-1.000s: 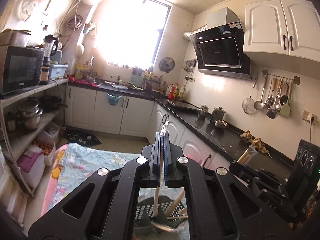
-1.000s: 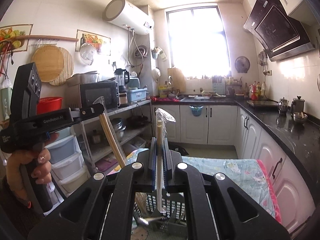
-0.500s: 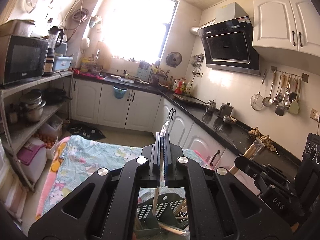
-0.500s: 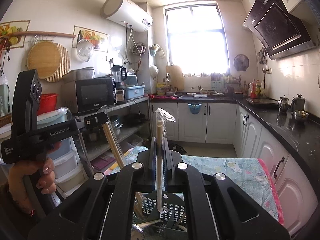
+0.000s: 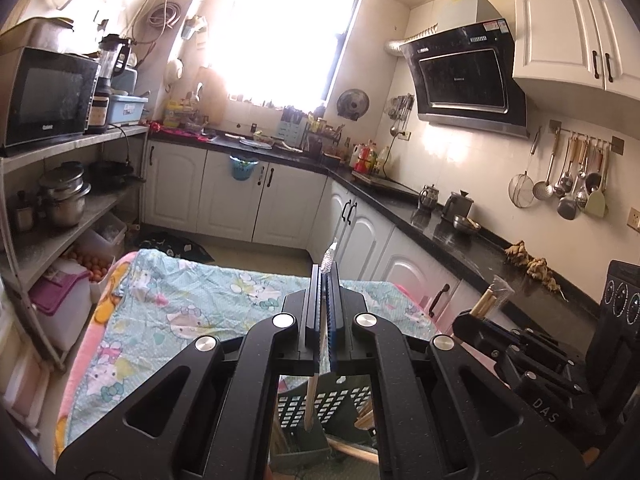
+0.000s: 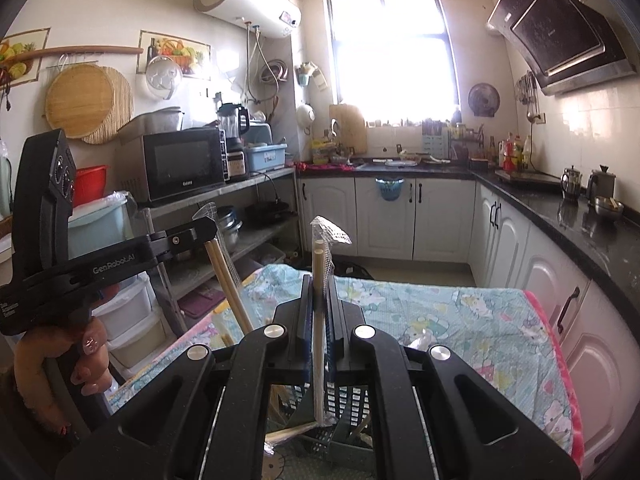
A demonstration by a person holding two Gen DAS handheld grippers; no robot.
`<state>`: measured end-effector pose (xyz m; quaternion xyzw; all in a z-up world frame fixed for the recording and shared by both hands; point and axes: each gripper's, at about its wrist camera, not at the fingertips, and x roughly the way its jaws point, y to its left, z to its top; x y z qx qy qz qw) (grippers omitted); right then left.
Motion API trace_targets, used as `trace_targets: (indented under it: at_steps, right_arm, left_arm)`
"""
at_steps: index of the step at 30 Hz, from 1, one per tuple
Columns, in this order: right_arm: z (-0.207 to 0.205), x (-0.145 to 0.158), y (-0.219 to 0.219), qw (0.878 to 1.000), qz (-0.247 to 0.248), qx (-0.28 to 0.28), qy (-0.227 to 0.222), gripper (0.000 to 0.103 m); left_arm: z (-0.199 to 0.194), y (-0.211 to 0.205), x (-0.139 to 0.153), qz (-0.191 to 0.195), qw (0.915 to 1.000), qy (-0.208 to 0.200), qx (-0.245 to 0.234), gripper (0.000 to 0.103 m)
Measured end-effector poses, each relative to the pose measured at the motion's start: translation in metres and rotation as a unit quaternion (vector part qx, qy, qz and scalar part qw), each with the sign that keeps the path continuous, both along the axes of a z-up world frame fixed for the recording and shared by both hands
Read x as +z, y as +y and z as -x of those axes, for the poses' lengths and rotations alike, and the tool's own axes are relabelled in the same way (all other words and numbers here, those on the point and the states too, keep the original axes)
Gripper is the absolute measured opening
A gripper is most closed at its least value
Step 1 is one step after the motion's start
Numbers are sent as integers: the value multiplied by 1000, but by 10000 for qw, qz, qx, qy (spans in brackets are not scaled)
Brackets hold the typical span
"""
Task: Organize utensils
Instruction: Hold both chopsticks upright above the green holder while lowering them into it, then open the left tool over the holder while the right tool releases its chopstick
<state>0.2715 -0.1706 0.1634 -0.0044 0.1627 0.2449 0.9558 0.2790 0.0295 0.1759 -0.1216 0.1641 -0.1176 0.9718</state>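
Left tongs (image 5: 325, 280) and right tongs (image 6: 320, 292) each clamp wrapped chopsticks (image 6: 319, 320) upright above the slotted basket (image 6: 352, 404) on the cloth-covered counter (image 6: 480, 320).

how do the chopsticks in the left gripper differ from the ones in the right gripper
In the right wrist view, the left gripper's chopsticks lean, while the right gripper's chopsticks stand upright. The left gripper clamps its pair near the top; the right gripper clamps nearer the middle. Both pairs are pale wood in clear wrappers, tips down toward the dark slotted basket.
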Motion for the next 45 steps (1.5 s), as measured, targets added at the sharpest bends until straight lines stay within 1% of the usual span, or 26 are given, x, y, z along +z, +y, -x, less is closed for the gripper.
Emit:
trace_targets:
  at_steps: [7, 15, 21, 22, 23, 24, 25, 28, 32, 34, 35, 36, 37, 38, 39, 40, 41, 43, 45]
  right_arm:
    - [-8, -23, 7, 9996, 133, -35, 234, 6]
    - [-17, -50, 10, 9977, 264, -149, 599, 6]
    - [-20, -63, 9, 9959, 348, -236, 803, 7]
    - [-21, -64, 8, 9956, 355, -252, 829, 8]
    - [-21, -66, 7, 9953, 361, -273, 854, 13]
    - [-20, -67, 5, 9951, 354, -293, 871, 21]
    - [-20, -68, 4, 9951, 340, -296, 881, 23]
    - [-17, -68, 1, 9950, 341, -311, 882, 24]
    - [-11, -65, -2, 9951, 362, -318, 860, 33]
    - [-7, -64, -3, 9954, 382, -328, 820, 36]
    - [-4, -63, -4, 9955, 389, -332, 802, 39]
    - [-2, -63, -5, 9955, 384, -322, 803, 41]
    - [0, -62, -6, 9956, 376, -315, 804, 42]
    - [2, -61, -7, 9956, 372, -313, 799, 45]
    - [5, -60, -8, 9957, 366, -313, 786, 46]
    - [7, -59, -9, 9958, 360, -316, 778, 49]
    - [10, -59, -10, 9960, 346, -316, 764, 51]
    - [15, -57, -12, 9963, 328, -301, 732, 52]
    - [21, -55, -13, 9967, 338, -285, 687, 55]
  left_arm:
    - [-6, -2, -20, -24, 9998, 195, -56, 1]
    - [-9, -6, -44, -41, 9990, 429, -153, 1]
    - [-12, -7, -57, -31, 9975, 682, -187, 1]
    - [-12, -6, -59, -25, 9970, 744, -192, 1]
    - [-12, -6, -60, -16, 9967, 783, -196, 1]
    - [-12, -5, -62, 0, 9965, 815, -189, 5]
    - [-11, -3, -62, 10, 9964, 830, -182, 12]
    - [-7, 0, -61, 56, 9962, 855, -159, 25]
    - [0, 4, -57, 94, 9963, 851, -125, 36]
    - [5, 6, -55, 107, 9965, 818, -106, 44]
    - [8, 7, -53, 122, 9967, 796, -91, 46]
    - [10, 8, -52, 133, 9968, 781, -82, 52]
    - [14, 10, -51, 144, 9971, 750, -61, 61]
    - [17, 11, -49, 148, 9973, 714, -29, 66]
    - [20, 12, -47, 151, 9976, 681, -12, 74]
    - [23, 13, -46, 151, 9977, 659, -4, 79]
    - [25, 13, -45, 150, 9979, 633, 12, 82]
    - [32, 15, -41, 144, 9982, 571, 62, 91]
    - [37, 16, -39, 153, 9984, 529, 84, 92]
